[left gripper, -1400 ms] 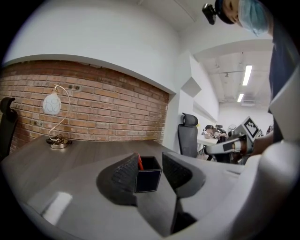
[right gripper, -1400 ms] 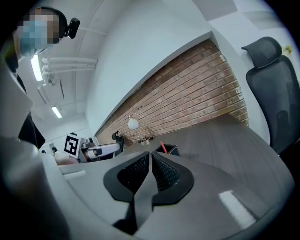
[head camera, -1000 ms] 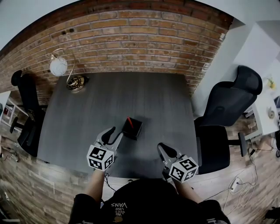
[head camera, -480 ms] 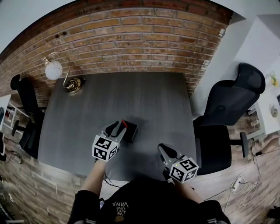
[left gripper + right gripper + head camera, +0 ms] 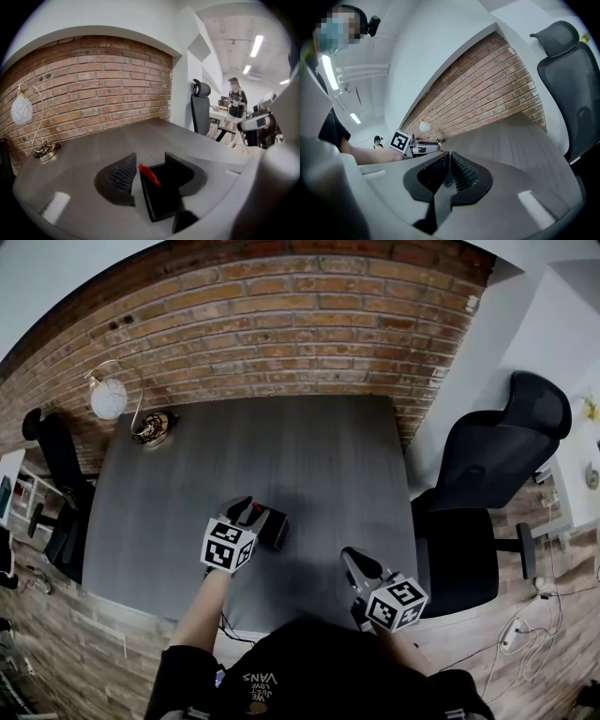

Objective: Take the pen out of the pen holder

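Observation:
A black square pen holder (image 5: pixel 275 528) stands on the dark grey desk (image 5: pixel 328 456), a red pen (image 5: pixel 149 174) leaning in it. My left gripper (image 5: pixel 247 512) hangs just over the holder's near left side. In the left gripper view its jaws (image 5: pixel 151 174) stand open and have just been opening; the pen's red top lies between them, untouched by either pad. The holder (image 5: pixel 164 199) sits below them. My right gripper (image 5: pixel 356 564) hovers near the desk's front right, well apart from the holder. Its jaws (image 5: pixel 450 161) are shut and empty.
A globe lamp (image 5: pixel 110 397) on a brass base (image 5: pixel 150 427) stands at the desk's back left corner, against a brick wall (image 5: pixel 281 324). One black office chair (image 5: pixel 492 474) is to the right of the desk, another (image 5: pixel 52 460) to the left. A person (image 5: pixel 235 105) stands far off.
My left gripper has moved forward and down from the desk's front to the pen holder, and its jaws have spread around the pen's top. The right gripper has shifted only slightly.

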A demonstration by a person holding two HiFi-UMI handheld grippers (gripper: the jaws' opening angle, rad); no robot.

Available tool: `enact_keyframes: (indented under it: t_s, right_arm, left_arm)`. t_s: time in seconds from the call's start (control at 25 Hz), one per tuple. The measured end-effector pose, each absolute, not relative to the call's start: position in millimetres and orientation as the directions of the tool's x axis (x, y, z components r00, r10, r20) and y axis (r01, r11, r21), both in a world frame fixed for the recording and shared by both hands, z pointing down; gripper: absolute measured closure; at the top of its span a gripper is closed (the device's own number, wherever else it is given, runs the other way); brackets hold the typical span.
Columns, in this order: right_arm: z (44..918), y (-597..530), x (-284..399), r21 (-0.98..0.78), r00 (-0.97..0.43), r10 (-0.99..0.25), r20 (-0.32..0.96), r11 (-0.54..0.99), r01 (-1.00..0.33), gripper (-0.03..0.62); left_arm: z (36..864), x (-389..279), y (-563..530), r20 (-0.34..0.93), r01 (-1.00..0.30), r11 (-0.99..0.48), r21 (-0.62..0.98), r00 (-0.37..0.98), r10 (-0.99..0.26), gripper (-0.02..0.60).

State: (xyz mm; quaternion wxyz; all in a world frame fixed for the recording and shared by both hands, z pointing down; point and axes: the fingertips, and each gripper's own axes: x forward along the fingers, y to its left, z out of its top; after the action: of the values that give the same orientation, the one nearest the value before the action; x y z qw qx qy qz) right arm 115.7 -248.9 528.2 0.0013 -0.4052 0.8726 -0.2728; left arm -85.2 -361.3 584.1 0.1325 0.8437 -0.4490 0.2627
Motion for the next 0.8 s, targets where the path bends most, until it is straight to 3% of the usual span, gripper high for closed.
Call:
enact_keyframes:
  t_s: [0.52,0.6,0.8]
  right_arm:
    - [537.5,-247.8,135.5,-0.494,-0.666,-0.711,0.223,0.507,-0.707,0.591]
    - [538.8,-247.9,138.2,-0.492,-0.665,-0.713,0.224,0.506,-0.708,0.591]
    - [538.9,-247.1,138.7,-0.493,-0.666,-0.712,0.223,0.506,-0.707,0.591]
  left_arm:
    - [603.7,-85.3,-367.3,0.612,-0.843,-0.538,-0.014,0.418,-0.671,0.379]
    - [604.5,-84.5,-367.5,0.612,-0.842,-0.540,-0.026,0.413,-0.674,0.430]
    - [604.0,-84.7,-367.6,0.611,-0.840,-0.542,-0.038,0.409,-0.678,0.437]
